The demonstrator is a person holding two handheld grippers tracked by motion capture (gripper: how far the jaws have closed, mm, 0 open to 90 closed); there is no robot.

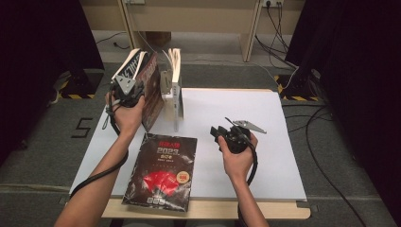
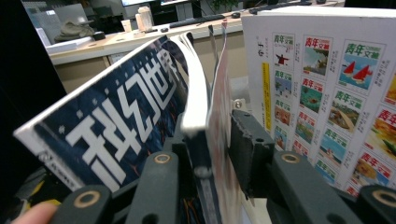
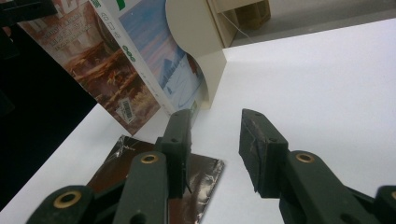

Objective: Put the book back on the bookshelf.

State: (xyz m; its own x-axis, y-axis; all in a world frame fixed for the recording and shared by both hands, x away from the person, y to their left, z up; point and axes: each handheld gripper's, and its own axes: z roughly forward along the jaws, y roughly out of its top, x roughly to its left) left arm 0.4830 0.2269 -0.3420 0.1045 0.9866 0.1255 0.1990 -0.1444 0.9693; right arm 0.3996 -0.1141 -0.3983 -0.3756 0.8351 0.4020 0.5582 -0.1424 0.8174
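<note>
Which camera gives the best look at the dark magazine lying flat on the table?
The high view: the flat magazine shows whole there, cover up, near the table's front edge. The right gripper view catches just one corner behind its open jaws. The left gripper view looks at the standing magazines instead.

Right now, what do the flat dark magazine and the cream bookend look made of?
Flat dark magazine: seemingly glossy coated paper or a plastic sleeve; light glares off its wrinkled cover. Cream bookend: smooth, matte, thin bent sheet, likely painted metal, though plastic is possible.
</note>
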